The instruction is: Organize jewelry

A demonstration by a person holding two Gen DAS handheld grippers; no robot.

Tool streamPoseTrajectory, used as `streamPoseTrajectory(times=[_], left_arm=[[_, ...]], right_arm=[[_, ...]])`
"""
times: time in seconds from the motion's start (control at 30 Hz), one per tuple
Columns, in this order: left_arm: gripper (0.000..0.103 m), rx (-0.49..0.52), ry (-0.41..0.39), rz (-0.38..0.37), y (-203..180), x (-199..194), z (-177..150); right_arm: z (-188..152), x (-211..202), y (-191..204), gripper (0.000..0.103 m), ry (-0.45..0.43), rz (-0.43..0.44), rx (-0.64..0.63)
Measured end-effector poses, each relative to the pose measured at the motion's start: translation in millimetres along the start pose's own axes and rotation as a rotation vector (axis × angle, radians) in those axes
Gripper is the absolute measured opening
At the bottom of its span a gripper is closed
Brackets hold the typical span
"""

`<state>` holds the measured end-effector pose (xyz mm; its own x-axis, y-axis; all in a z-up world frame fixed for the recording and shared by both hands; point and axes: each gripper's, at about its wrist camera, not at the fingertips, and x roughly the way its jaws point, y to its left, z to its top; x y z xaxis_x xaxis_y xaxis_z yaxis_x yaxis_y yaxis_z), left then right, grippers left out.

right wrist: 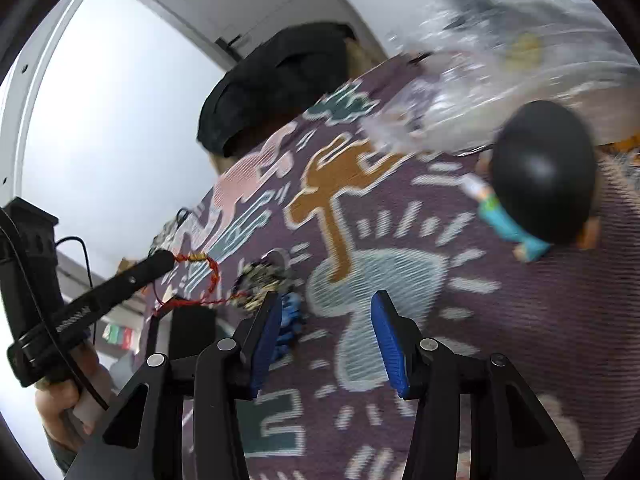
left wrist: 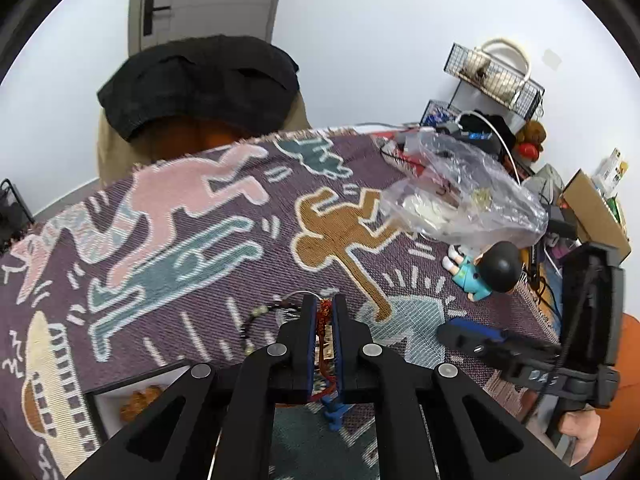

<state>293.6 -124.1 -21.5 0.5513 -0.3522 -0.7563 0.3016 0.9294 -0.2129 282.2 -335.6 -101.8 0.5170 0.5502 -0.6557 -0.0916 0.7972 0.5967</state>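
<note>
Red braided cord bracelet [left wrist: 325, 322] is clamped between the nearly closed blue pads of the left claw [left wrist: 324, 306], above the patterned counter [left wrist: 200, 240]. From the right wrist, the right claw [right wrist: 324, 312] is seen half open, empty, over the counter.

Open cloth left, clutter right.
Patterned tablecloth [left wrist: 180, 208] bare centre-left; plastic bag [left wrist: 460, 196], figurine [left wrist: 486, 270] and wire rack [left wrist: 496, 76] crowd the far right.
</note>
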Motion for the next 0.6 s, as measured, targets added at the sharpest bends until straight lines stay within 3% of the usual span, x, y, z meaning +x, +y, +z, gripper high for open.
streamPoseTrajectory(times=[0.13, 0.27, 0.6], left_arm=[[0.007, -0.021, -0.029, 0.011, 15.3, -15.4, -3.1], [0.007, -0.04, -0.05, 0.014, 30.4, -27.4, -6.8], [0.007, -0.079, -0.089, -0.01, 61.3, -44.5, -17.2]], right_arm=[[0.8, 18.6, 17.8, 0.049, 0.04, 0.041, -0.005], [2.8, 36.9, 26.5, 0.025, 0.084, 0.066, 0.015], [6.4, 71.9, 28.6, 0.024, 0.144, 0.058, 0.073]])
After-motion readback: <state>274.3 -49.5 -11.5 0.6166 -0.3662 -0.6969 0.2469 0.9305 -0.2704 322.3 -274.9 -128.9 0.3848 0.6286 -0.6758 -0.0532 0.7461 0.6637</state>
